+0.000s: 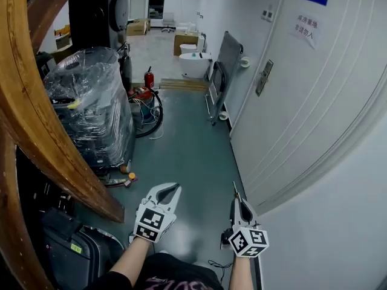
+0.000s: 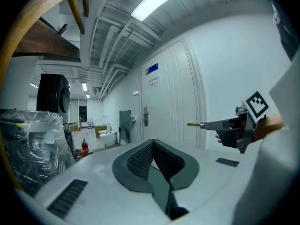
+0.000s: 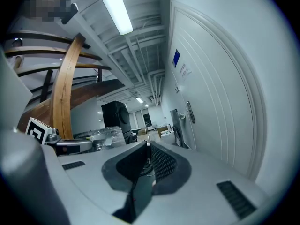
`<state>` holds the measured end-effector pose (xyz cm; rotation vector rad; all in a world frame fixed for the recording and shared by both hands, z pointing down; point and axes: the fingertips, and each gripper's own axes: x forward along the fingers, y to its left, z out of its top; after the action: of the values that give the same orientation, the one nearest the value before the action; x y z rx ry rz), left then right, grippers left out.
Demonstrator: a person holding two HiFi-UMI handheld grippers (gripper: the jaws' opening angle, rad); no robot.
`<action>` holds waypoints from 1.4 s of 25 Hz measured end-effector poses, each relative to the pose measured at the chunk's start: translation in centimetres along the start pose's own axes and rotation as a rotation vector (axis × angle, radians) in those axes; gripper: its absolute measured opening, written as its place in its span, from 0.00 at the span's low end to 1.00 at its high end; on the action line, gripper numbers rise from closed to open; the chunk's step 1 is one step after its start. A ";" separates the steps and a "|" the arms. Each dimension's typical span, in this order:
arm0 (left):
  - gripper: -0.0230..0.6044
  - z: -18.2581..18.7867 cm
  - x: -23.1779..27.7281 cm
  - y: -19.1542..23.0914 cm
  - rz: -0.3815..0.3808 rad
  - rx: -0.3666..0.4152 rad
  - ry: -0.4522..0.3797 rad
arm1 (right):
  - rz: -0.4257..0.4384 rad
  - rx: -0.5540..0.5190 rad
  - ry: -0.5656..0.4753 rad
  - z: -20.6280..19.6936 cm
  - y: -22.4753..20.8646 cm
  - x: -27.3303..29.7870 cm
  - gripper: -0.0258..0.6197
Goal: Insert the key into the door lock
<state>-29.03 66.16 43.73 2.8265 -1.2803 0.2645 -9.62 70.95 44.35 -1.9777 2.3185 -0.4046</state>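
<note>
Key in hand, lock well ahead

The right gripper [image 1: 240, 205] has its jaws nearly closed, pinching the key [image 1: 236, 190], which points to 12 o'clock. The lock [image 1: 263, 77] is on the door [image 1: 302, 107] at 1 o'clock, well apart. The left gripper [image 1: 166, 193] gapes wide, empty.

White paper notice [image 1: 304, 28] with two lines of Chinese characters on the door [image 1: 302, 101], too small for reading

The door lock [image 1: 263, 77] is too small to show any keyhole, the notice [image 1: 304, 27] on the door [image 1: 314, 107] (whose top runs out of view) is unreadable, and the key [image 1: 235, 188] in the right tool [image 1: 237, 198] shows only as a thin sliver.
</note>
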 end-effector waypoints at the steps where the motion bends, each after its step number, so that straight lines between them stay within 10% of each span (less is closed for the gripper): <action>1: 0.06 -0.2 -0.3 0.3 -0.002 0.001 0.004 | -0.002 0.002 0.000 -0.3 0.4 0.1 0.16; 18: 0.06 -1.8 2.9 4.8 -0.017 -0.004 0.021 | -0.004 -0.009 -0.007 -0.5 1.2 6.5 0.16; 35: 0.06 -1.0 19.5 9.5 -0.045 0.012 0.060 | -0.041 0.015 -0.001 1.7 -8.7 19.7 0.16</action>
<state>-23.68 45.49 47.53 2.8293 -1.2067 0.3541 -4.24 50.21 47.14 -2.0206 2.2712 -0.4217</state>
